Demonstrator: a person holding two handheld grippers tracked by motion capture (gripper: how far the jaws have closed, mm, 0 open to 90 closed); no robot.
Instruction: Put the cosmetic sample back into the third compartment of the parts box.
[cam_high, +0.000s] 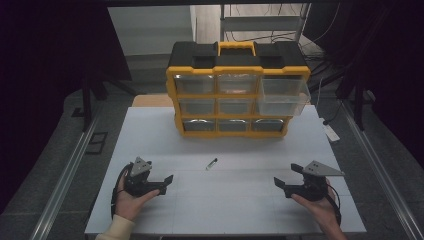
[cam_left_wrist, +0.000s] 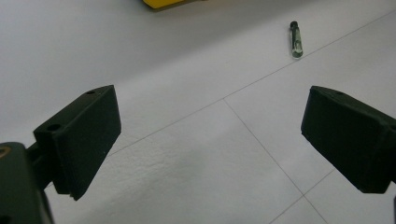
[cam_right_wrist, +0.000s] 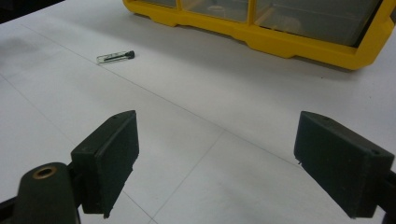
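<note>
Vial (cam_high: 212, 163) contents hard to make out; clear tube, dark cap, lying flat on white desk (cam_high: 240, 210), between both claws, in front of yellow organizer (cam_high: 238, 95). 9 clear drawers; top-right drawer (cam_high: 284, 95) pulled out, contents unclear. Left claw (cam_high: 159, 184) jaws apart, holding nothing. Right claw (cam_high: 287, 179) jaws apart, holding nothing.

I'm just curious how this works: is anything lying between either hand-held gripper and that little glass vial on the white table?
Nothing visible. The glass vial lies alone on the white table, and bare surface runs from it to the left hand-held gripper and the right hand-held gripper. Both are open, resting apart from it.
</note>
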